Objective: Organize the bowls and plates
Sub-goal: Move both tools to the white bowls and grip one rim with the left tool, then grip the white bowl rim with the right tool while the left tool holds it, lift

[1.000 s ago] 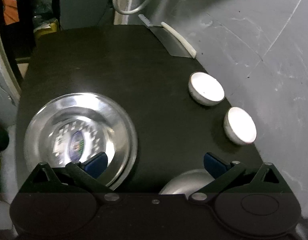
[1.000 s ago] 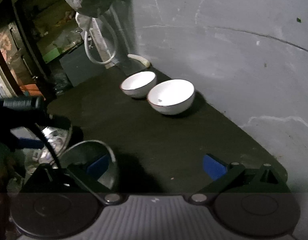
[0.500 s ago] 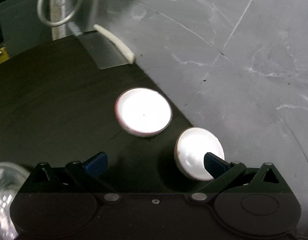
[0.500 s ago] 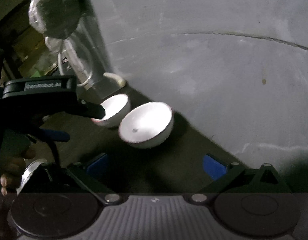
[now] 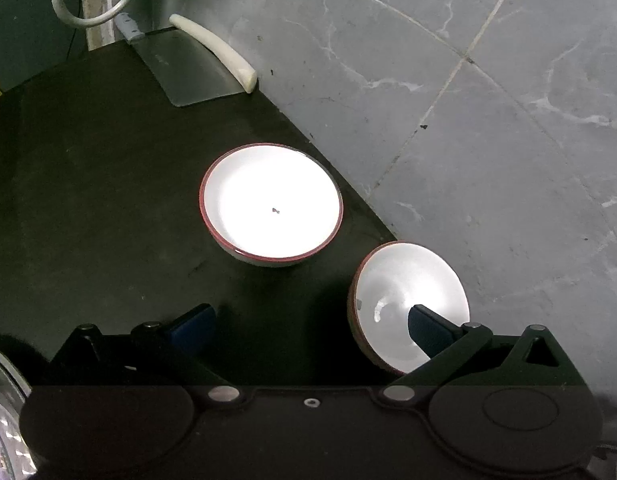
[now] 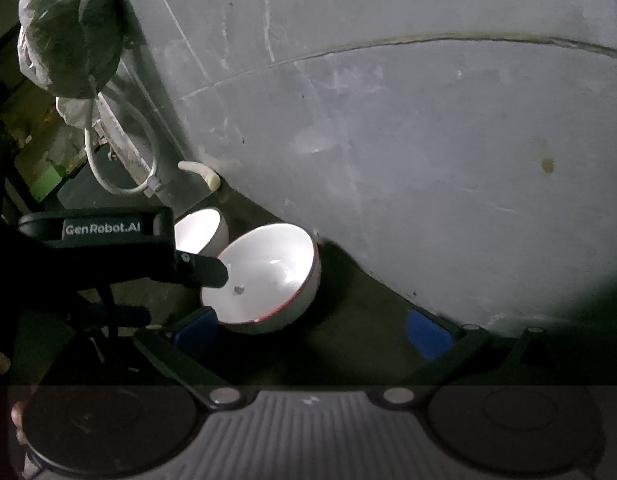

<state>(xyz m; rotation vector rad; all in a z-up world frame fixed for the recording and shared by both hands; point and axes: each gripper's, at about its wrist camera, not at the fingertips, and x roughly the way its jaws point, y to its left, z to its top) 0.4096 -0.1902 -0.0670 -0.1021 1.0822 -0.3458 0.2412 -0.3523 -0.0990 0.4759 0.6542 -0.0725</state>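
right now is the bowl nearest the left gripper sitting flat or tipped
Tipped. The near bowl leans with its opening turned sideways, one finger of the open left gripper inside its rim; the far bowl sits level.

Two bowls sit on the worktop [image 5: 88, 200] along the wall, the nearer bowl [image 5: 408, 296] right of the farther bowl [image 5: 270, 204], with a cleaver [image 5: 192, 72] lying behind them.
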